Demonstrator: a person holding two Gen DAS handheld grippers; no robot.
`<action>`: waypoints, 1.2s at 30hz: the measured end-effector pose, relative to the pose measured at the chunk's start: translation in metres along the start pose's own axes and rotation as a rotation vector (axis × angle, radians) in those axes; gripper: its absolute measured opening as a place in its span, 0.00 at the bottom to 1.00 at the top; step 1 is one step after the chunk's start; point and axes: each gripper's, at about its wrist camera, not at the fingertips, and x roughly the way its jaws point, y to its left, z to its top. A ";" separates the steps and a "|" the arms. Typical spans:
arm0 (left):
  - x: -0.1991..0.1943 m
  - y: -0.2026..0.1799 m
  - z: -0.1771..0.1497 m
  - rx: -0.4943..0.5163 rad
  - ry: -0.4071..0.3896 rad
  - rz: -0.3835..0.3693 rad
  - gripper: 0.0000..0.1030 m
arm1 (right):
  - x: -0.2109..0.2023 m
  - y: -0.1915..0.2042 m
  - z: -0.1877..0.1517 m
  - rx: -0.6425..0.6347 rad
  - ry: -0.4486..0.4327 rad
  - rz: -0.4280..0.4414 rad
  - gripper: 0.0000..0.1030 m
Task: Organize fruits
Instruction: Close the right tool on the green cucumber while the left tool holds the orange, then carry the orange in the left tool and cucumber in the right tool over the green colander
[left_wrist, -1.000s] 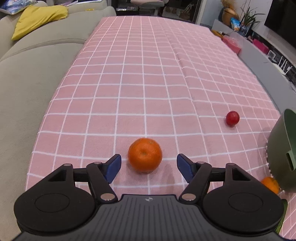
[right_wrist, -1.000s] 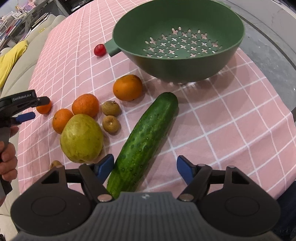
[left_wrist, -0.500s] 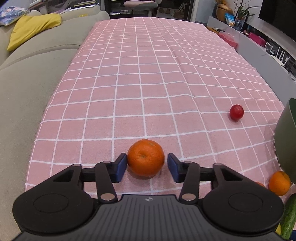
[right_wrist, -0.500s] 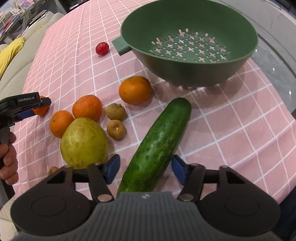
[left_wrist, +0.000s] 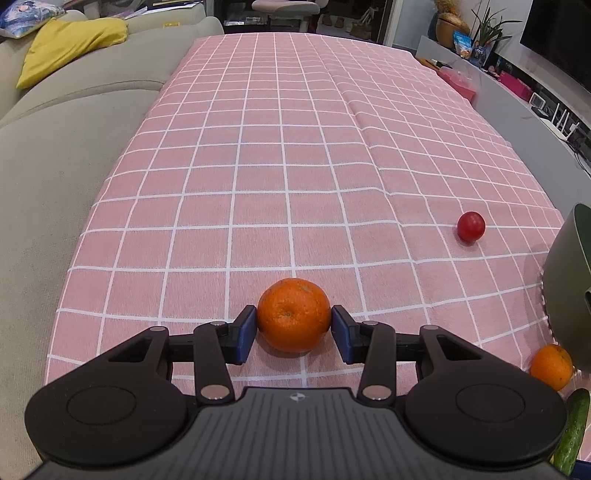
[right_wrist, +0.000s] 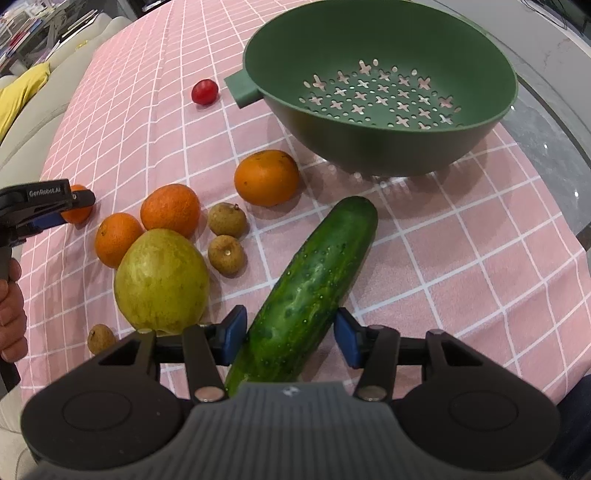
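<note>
Both grippers clamped on produce
Left gripper (left_wrist: 294, 328) grasps orange (left_wrist: 293, 314); right gripper (right_wrist: 290, 334), jaws just closing, grasps cucumber (right_wrist: 306, 291); colander (right_wrist: 380, 140) at 12 o'clock.

My tongs are black with blue pads (left_wrist: 246, 334). The cloth (left_wrist: 295, 147) under them is pink, crossed by thin white lines into squares. I see an orange tangerine (left_wrist: 293, 314), a dark green bumpy cucumber (right_wrist: 306, 295), a yellow-green pear (right_wrist: 161, 280), a red tomato (right_wrist: 204, 91), brown longans (right_wrist: 226, 220) and a green colander (right_wrist: 380, 147).
</note>
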 end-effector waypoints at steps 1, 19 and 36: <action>0.000 0.000 0.000 -0.001 0.001 -0.001 0.48 | 0.000 -0.001 0.000 0.005 0.000 0.004 0.46; -0.025 0.004 -0.001 -0.014 -0.040 -0.021 0.48 | -0.019 -0.026 0.001 0.052 -0.012 0.076 0.37; -0.081 -0.012 -0.010 -0.025 -0.105 -0.064 0.48 | -0.038 -0.099 -0.004 0.337 0.130 0.309 0.35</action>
